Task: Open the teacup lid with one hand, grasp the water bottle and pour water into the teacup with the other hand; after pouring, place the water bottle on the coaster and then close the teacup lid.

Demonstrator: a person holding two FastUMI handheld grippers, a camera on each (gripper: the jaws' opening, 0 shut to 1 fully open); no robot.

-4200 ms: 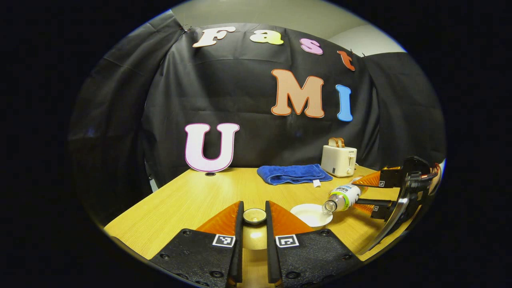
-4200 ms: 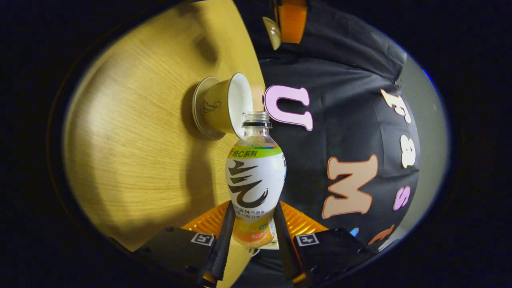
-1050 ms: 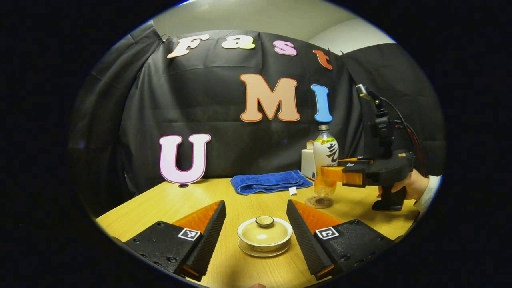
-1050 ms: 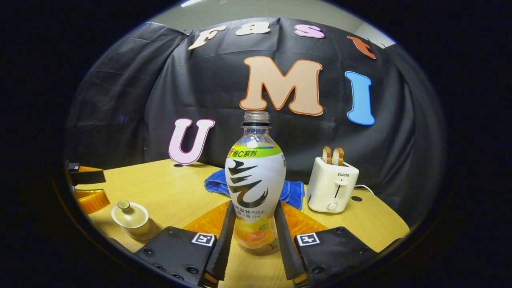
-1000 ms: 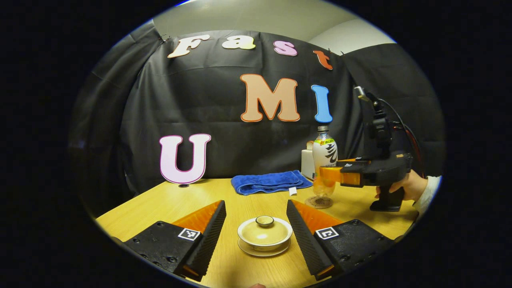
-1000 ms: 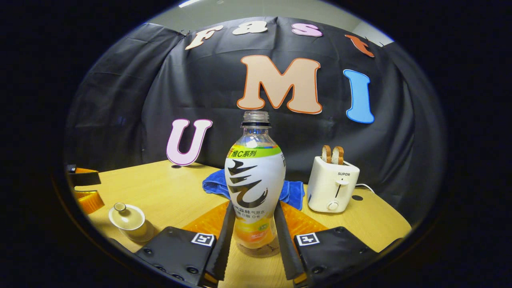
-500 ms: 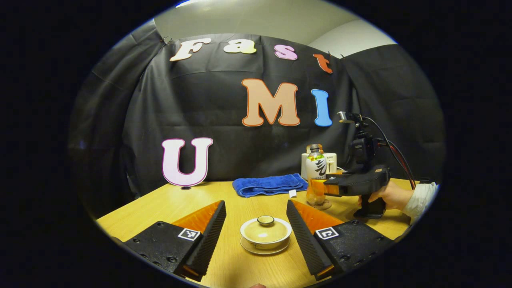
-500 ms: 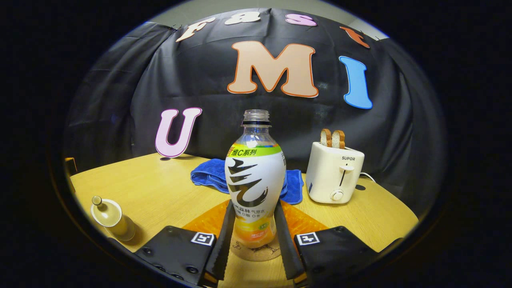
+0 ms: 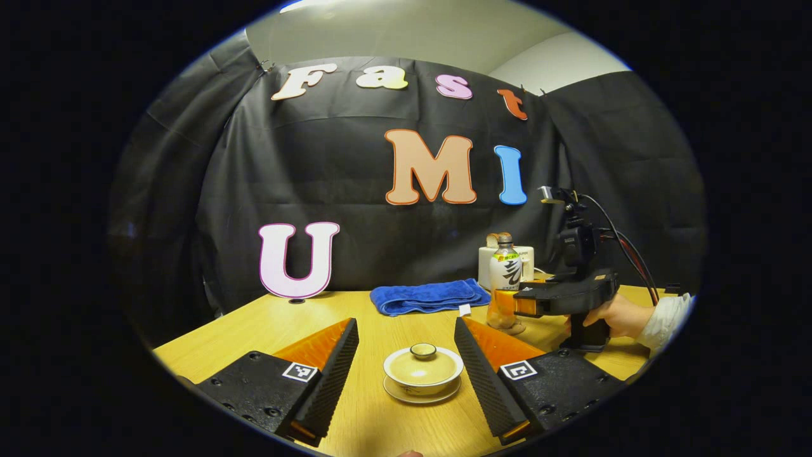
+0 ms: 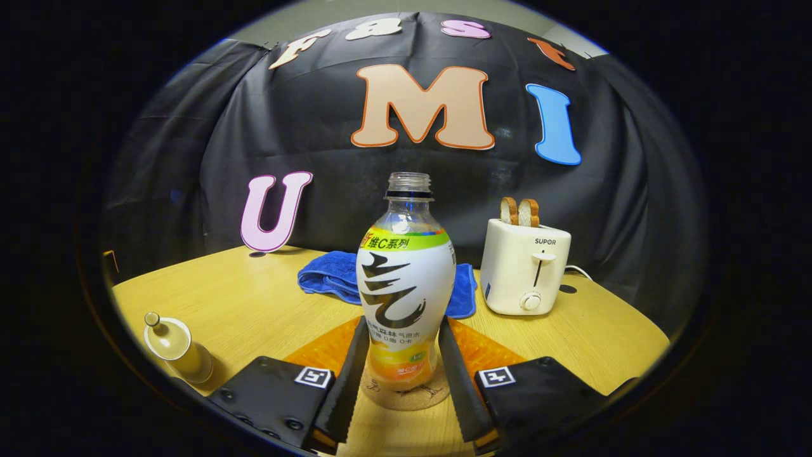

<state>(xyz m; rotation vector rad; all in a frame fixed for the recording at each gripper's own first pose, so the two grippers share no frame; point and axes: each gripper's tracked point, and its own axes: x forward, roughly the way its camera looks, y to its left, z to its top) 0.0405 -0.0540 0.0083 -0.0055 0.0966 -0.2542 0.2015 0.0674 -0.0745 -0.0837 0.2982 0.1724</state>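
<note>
Two grippers and a handful of things sit on the wooden table (image 9: 266, 330), which is the biggest item here. Next in size, at the back, lies a folded blue towel (image 9: 428, 297), with a white toaster (image 10: 526, 273) holding two slices just beside it.

Next comes the water bottle (image 10: 406, 285), uncapped and upright on the round cork coaster (image 10: 406, 397). The right gripper (image 10: 403, 324) has a finger along each side of its lower body. I cannot tell whether both press on it or merely flank it. In the left gripper view a hand (image 9: 612, 317) holds that tool's grip. The bottle looks like thin plastic with a slick label, and it is probably light, so it would dent under a hard squeeze and tip easily. The low, wider part where the fingers now sit seems the sensible place to hold it.

Smaller again is the teacup (image 9: 422, 374), on its saucer near the table's front edge. The lid (image 9: 423, 365) is seated on it. The left gripper (image 9: 406, 322) has its jaws spread wide, one either side of the cup and touching nothing. Cup and lid look like glazed ceramic, so they are likely hard, slippery and chippable. The small knob on top is the natural place to pinch the lid.

Judging by this, only letting go of the bottle remains
</note>
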